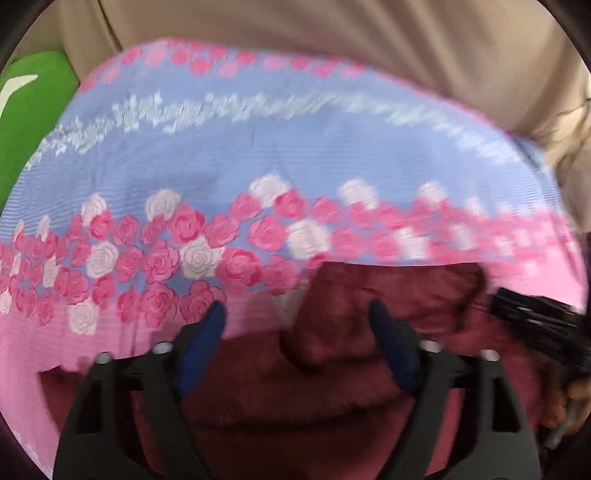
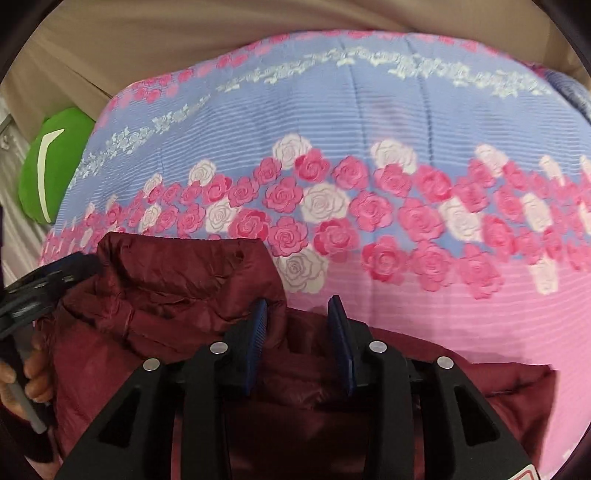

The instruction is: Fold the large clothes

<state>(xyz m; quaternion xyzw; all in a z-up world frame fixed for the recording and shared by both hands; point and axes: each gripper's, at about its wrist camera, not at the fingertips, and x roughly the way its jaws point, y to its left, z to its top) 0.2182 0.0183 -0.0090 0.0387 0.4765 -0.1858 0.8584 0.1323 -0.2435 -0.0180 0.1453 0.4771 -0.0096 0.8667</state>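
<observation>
A dark red puffy jacket (image 1: 351, 369) lies crumpled on a bed sheet (image 1: 258, 166) printed with pink and white roses on blue and pink. My left gripper (image 1: 297, 310) is open, its blue pads wide apart over the jacket, nothing between them. The view is blurred. My right gripper (image 2: 297, 306) is open, its blue pads on either side of a fold of the jacket (image 2: 177, 295) without closing on it. The left gripper shows at the left edge of the right wrist view (image 2: 55, 277); the right gripper shows at the right edge of the left wrist view (image 1: 539, 321).
A green cushion (image 2: 55, 166) with a white stripe lies at the bed's far left; it also shows in the left wrist view (image 1: 33, 122). Beige fabric (image 1: 332, 33) runs behind the bed. A bluish cloth (image 2: 569, 92) sits at the far right.
</observation>
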